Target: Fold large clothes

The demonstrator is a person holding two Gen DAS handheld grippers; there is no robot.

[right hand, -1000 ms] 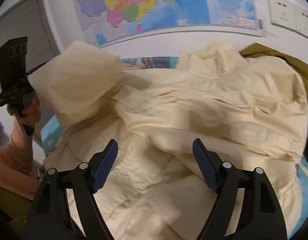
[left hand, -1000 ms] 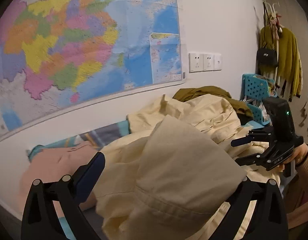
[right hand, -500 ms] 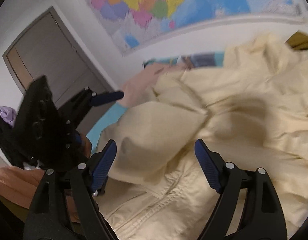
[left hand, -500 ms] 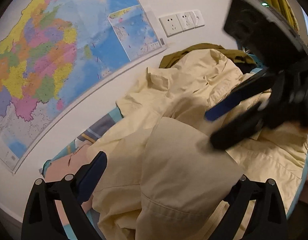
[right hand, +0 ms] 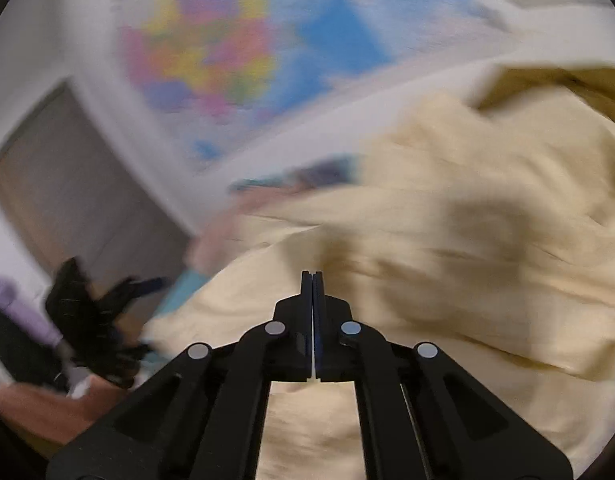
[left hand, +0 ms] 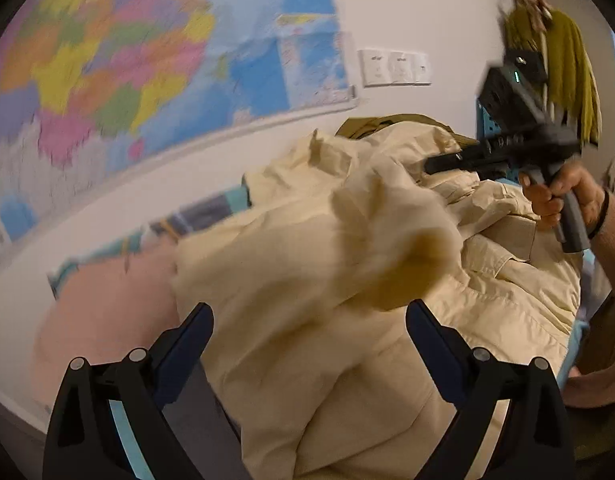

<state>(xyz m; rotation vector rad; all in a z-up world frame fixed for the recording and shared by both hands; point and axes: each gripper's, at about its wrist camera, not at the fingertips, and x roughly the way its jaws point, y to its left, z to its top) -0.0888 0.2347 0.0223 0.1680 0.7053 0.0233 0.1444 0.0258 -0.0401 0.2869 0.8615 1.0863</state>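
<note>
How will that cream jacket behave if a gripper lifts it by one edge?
Probably floppy: the cream jacket lies in soft creases and bunches, and a flap of it is curled over loosely. Likely to drape and drag its bulk along, since it spreads across most of the bed. Slip looks unlikely; the cloth seems matte, though blur limits certainty.

White wall ahead of me, big colour map (left hand: 155, 80) pinned on it, triple socket plate (left hand: 395, 68), grey door (right hand: 67, 184) on my left, olive garments (left hand: 563, 68) hanging on my right.
</note>
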